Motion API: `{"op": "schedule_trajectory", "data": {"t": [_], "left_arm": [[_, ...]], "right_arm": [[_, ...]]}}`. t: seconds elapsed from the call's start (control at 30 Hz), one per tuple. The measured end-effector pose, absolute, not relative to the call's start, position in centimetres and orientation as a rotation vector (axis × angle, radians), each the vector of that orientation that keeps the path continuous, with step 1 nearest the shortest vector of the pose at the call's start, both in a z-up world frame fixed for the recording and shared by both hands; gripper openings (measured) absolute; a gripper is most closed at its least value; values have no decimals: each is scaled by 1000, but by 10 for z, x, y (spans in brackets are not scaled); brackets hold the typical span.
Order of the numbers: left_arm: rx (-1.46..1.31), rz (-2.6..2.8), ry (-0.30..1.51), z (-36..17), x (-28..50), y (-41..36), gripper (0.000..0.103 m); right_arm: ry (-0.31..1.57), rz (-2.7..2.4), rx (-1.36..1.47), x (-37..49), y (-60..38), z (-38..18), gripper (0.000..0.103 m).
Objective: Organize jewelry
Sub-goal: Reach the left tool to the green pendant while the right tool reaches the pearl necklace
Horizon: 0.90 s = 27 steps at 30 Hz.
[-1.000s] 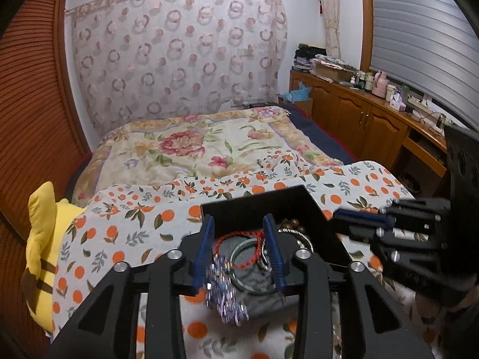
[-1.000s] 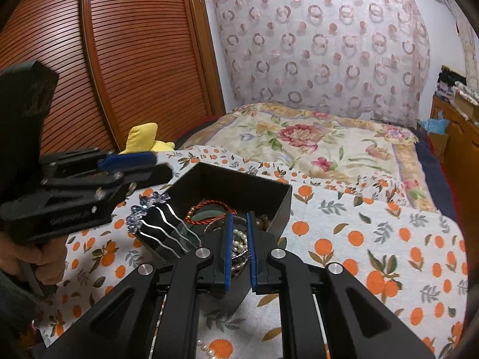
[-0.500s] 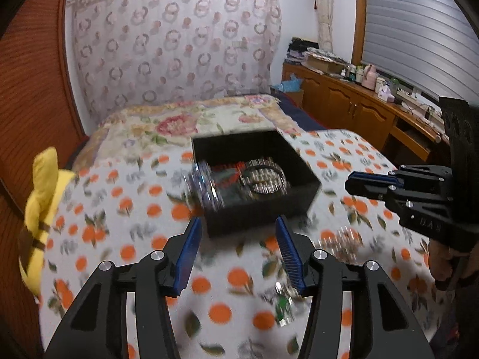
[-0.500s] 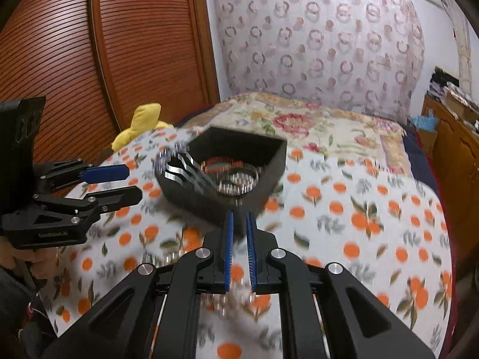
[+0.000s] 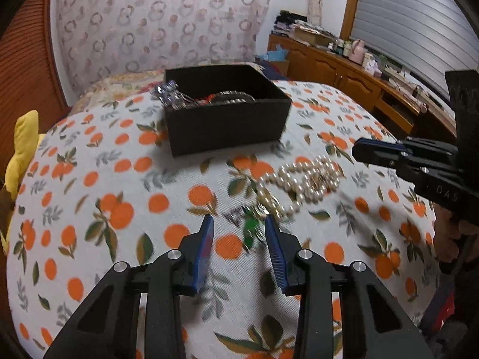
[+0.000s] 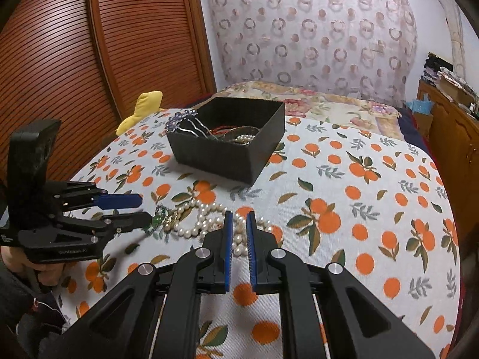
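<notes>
Black box (image 6: 239, 149) at twelve o'clock on the orange-print cloth (image 6: 374, 209), already loaded with a jewelled hair comb (image 6: 182, 121) propped on its rim, bangles and a red cord. Pearl necklace (image 5: 305, 179) and green pendant (image 5: 251, 224) loose on the cloth, at six o'clock from the box. Left gripper (image 5: 239, 224) just closing, partly open around the pendant without pinching it, likely the next pick. Right gripper (image 6: 239, 224) narrow, empty, poised above the pearls.
</notes>
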<state>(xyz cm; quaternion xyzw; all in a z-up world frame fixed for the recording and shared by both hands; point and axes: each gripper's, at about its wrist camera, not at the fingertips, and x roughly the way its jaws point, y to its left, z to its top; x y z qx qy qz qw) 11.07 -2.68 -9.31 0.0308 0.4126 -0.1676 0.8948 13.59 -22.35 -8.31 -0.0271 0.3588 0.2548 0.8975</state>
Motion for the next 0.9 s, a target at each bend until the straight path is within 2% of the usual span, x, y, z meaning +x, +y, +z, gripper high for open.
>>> {"op": "schedule_trajectory", "data": {"t": [0.4,0.47,0.5,0.9], "left_arm": [[108,-323,873,-99,115,-37,28],[116,-318,870,-99,115,-38,12],[122,-319,869,-99,114,-37,9],[26,-289,797,-80,93,-3,8]], "right_arm": [[753,536,-40,122,-227,-87,12],[755,537,-42,122,-227,-87,12],[757,538,-43,122,-227,-88,12],[798,558,-79,127,-211,-99,12]]}}
